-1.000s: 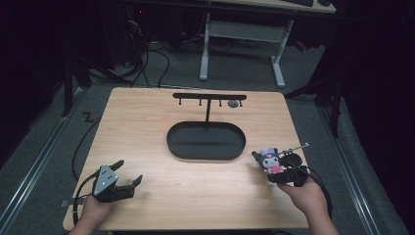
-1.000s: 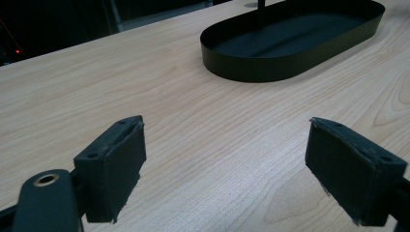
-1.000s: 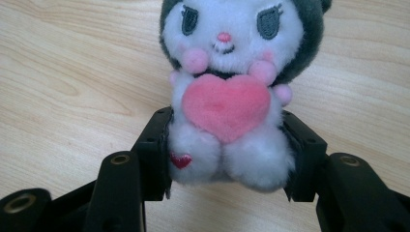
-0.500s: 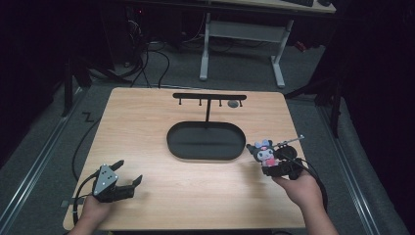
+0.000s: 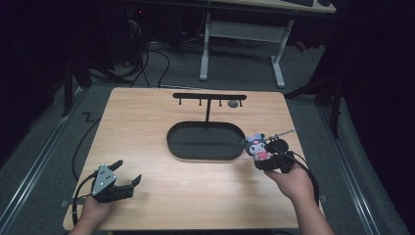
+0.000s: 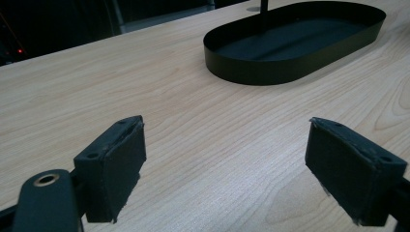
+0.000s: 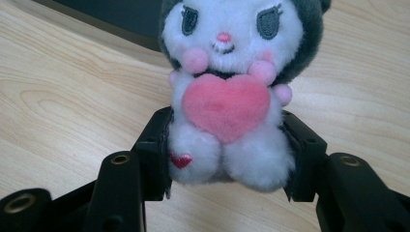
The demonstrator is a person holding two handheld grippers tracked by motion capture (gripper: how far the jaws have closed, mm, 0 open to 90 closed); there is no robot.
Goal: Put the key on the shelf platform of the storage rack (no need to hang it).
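Note:
A small plush toy (image 7: pixel 225 92), white with a dark hood and a pink heart on its chest, is clamped at the body by my right gripper (image 7: pixel 226 154). In the high view the plush toy (image 5: pixel 257 146) hangs just off the right end of the black oval tray (image 5: pixel 205 152), with the right gripper (image 5: pixel 269 159) beneath it. A black hook stand (image 5: pixel 209 97) rises from the tray's far side, with a small grey item (image 5: pixel 233 104) hanging from it. My left gripper (image 5: pixel 126 175) rests at the table's near left, jaws wide apart with nothing between them (image 6: pixel 227 164).
The black oval tray (image 6: pixel 251 72) lies ahead in the left gripper view, with bare wood between it and the jaws. A cable (image 5: pixel 80 147) trails off the table's left edge. A desk frame (image 5: pixel 242 44) stands on the floor beyond the table.
My right gripper has lifted the plush toy and carried it left and away from the person, toward the tray's right end. The left gripper has stayed where it was.

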